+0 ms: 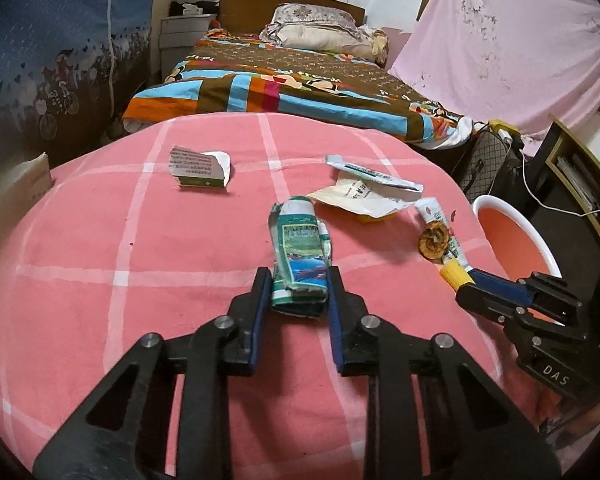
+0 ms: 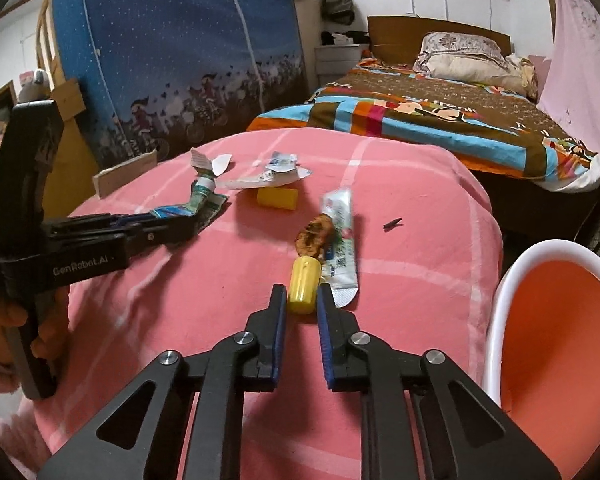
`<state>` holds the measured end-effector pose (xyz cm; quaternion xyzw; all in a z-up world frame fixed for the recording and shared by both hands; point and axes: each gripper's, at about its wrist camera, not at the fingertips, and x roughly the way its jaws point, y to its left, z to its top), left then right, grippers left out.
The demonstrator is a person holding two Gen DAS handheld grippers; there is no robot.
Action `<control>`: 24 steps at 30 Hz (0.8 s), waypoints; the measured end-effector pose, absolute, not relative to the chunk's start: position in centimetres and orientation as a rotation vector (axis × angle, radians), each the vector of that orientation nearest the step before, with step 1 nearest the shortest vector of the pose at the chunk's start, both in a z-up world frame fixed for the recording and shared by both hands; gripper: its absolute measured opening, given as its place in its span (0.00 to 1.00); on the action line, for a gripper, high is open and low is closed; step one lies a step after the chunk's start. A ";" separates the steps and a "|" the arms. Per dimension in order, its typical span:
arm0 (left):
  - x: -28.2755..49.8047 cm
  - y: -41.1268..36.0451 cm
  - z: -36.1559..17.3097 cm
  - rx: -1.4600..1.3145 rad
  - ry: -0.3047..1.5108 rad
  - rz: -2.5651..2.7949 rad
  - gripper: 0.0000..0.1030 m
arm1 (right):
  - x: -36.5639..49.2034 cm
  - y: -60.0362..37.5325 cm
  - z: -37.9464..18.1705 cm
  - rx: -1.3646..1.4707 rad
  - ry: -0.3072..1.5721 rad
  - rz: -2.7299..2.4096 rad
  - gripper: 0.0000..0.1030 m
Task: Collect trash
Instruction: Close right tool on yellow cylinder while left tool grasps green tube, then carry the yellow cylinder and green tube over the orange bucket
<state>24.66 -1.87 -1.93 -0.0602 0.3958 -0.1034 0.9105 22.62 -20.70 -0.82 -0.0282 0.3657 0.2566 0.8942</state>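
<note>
My left gripper (image 1: 298, 280) has its jaws around the near end of a crumpled green and blue packet (image 1: 300, 258) lying on the pink checked cloth (image 1: 140, 260). My right gripper (image 2: 302, 294) has its jaws around a small yellow bottle (image 2: 303, 286), touching both sides. A brown dried peel (image 2: 314, 236) and a white tube wrapper (image 2: 340, 248) lie just beyond the bottle. A torn green and white box (image 1: 200, 164), a white torn wrapper (image 1: 374, 190) and a second yellow piece (image 2: 277, 199) lie farther off.
An orange bin with a white rim (image 2: 556, 344) stands at the right edge of the cloth-covered surface. A bed with a patterned quilt (image 1: 300, 84) is behind. A cardboard box (image 1: 24, 184) sits at the left edge. A small dark scrap (image 2: 392, 224) lies on the cloth.
</note>
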 end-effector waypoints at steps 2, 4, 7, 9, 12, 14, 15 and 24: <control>24.6 -1.8 -1.8 -0.131 0.815 -0.214 0.10 | 22.4 -20.7 -0.7 -0.060 0.752 0.536 0.13; 24.5 -1.8 -1.8 -0.136 0.810 -0.214 0.10 | 22.2 -20.6 -0.6 -0.061 0.742 0.539 0.13; 23.9 -1.9 -1.3 -0.130 0.786 -0.210 0.10 | 22.0 -20.6 -0.3 -0.055 0.723 0.547 0.12; 23.4 -2.0 -0.9 -0.124 0.763 -0.204 0.10 | 21.7 -20.7 -0.1 -0.046 0.700 0.555 0.12; 22.6 -2.2 -0.3 -0.119 0.717 -0.195 0.10 | 21.3 -21.0 0.5 -0.025 0.659 0.568 0.12; 22.0 -2.5 0.3 -0.111 0.670 -0.190 0.10 | 20.9 -21.3 1.1 -0.013 0.614 0.564 0.12; 21.7 -2.6 0.7 -0.108 0.643 -0.192 0.10 | 20.7 -21.5 1.4 -0.007 0.589 0.561 0.12; 20.0 -6.2 3.9 -0.080 0.437 -0.308 0.10 | 18.6 -25.0 4.9 0.051 0.300 0.455 0.13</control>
